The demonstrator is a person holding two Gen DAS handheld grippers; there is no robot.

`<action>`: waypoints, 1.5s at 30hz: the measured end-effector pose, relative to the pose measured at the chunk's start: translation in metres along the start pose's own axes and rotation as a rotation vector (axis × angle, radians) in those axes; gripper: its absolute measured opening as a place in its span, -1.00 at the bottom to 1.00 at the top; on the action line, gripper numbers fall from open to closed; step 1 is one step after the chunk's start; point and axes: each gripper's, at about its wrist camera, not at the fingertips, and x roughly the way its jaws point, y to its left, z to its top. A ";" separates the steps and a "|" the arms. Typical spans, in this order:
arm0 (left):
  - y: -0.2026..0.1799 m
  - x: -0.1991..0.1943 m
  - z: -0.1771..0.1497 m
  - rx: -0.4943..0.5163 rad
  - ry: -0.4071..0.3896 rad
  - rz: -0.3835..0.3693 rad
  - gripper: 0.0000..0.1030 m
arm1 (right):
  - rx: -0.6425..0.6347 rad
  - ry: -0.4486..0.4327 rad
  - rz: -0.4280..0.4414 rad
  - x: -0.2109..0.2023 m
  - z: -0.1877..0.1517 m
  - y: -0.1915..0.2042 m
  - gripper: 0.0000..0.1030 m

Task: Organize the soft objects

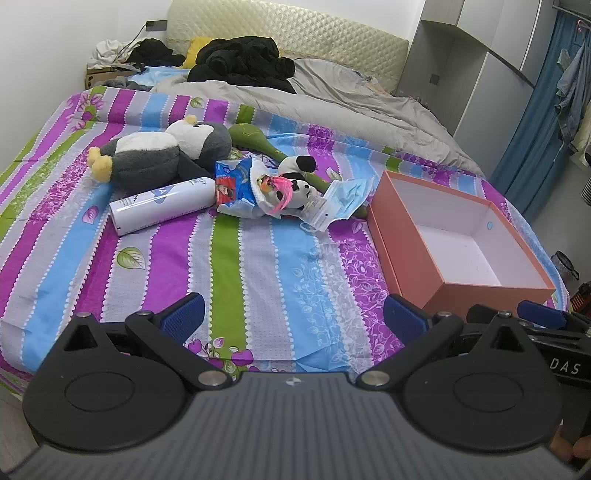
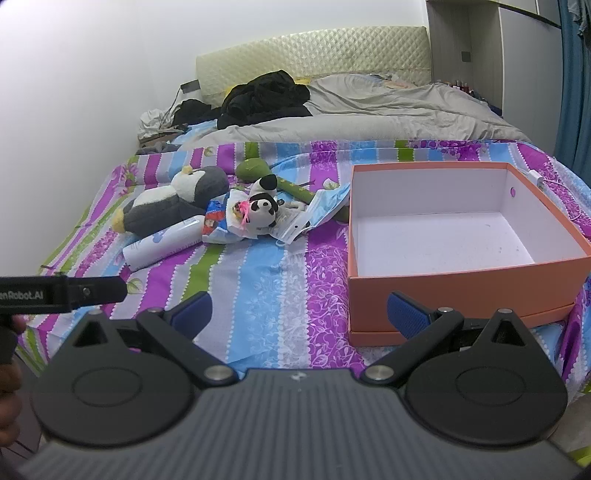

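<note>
A grey and white plush penguin lies on the striped bed sheet. Beside it lie a small panda plush, a green plush stick, a blue printed bag, blue face masks and a white cylinder. An orange box with a white inside stands empty at the right. My left gripper and my right gripper are both open, near the bed's front edge, holding nothing.
A grey duvet and black clothes cover the far half of the bed by the cream headboard. A wardrobe and blue curtain stand at the right. The left gripper's body shows in the right wrist view.
</note>
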 end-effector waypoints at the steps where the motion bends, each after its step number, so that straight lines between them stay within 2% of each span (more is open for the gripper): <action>1: 0.000 0.000 0.000 0.000 -0.001 0.001 1.00 | 0.000 0.001 -0.001 0.000 0.000 0.000 1.00; 34: 0.012 0.021 -0.001 -0.025 0.032 0.008 1.00 | 0.014 0.044 0.013 0.026 -0.002 -0.002 1.00; 45: 0.011 0.038 0.003 -0.023 0.049 0.004 1.00 | 0.021 0.052 0.010 0.031 -0.002 -0.002 1.00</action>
